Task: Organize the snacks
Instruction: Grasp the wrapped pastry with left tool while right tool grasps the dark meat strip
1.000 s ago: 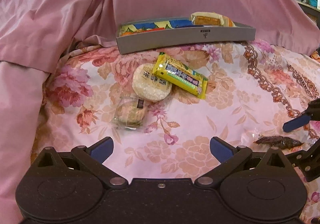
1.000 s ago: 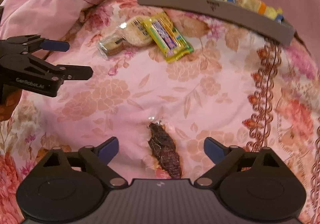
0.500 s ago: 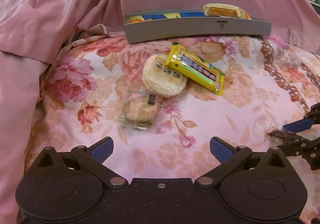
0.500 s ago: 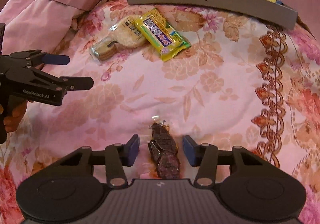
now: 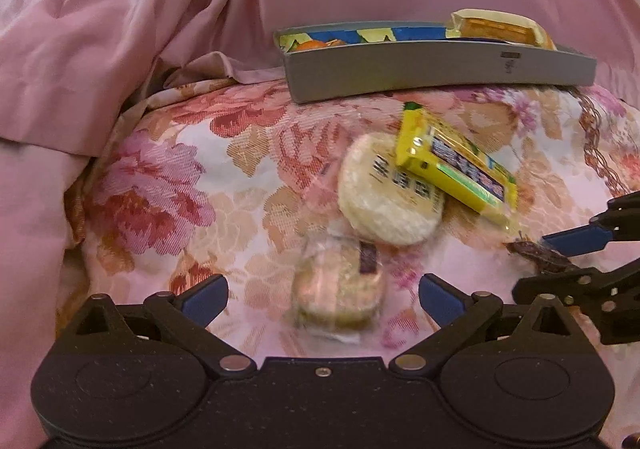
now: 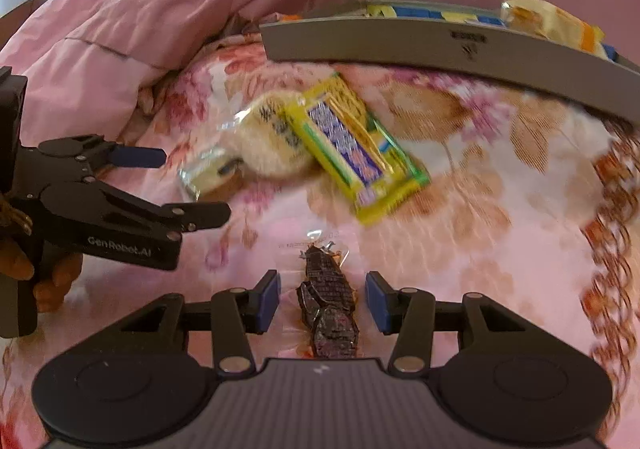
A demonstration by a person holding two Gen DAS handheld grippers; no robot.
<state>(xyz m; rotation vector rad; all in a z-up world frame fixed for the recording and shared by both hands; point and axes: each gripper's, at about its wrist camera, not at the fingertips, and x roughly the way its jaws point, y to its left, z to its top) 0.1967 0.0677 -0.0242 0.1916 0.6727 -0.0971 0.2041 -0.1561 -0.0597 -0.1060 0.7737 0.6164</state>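
Observation:
A dark dried snack in a clear wrapper (image 6: 326,297) sits between the pads of my right gripper (image 6: 322,301), which is shut on it and holds it just above the floral cloth. My left gripper (image 5: 322,291) has its jaws wide and closing, with a clear biscuit packet (image 5: 340,289) lying between them untouched. Beyond it lie a round white rice cracker (image 5: 384,205) and a yellow bar (image 5: 456,169) resting partly on the cracker. The grey tray (image 5: 440,69) at the back holds several wrapped snacks. The right gripper (image 5: 546,261) shows at the right edge of the left wrist view.
Pink bedding (image 5: 120,29) is heaped to the left and behind the tray. The floral cloth (image 6: 500,209) spreads to the right. A hand (image 6: 48,277) holds the left gripper (image 6: 184,185) at the left of the right wrist view.
Right gripper closed on the dark snack and carried it forward toward the yellow bar. Left gripper advanced until the biscuit packet lay between its fingers.

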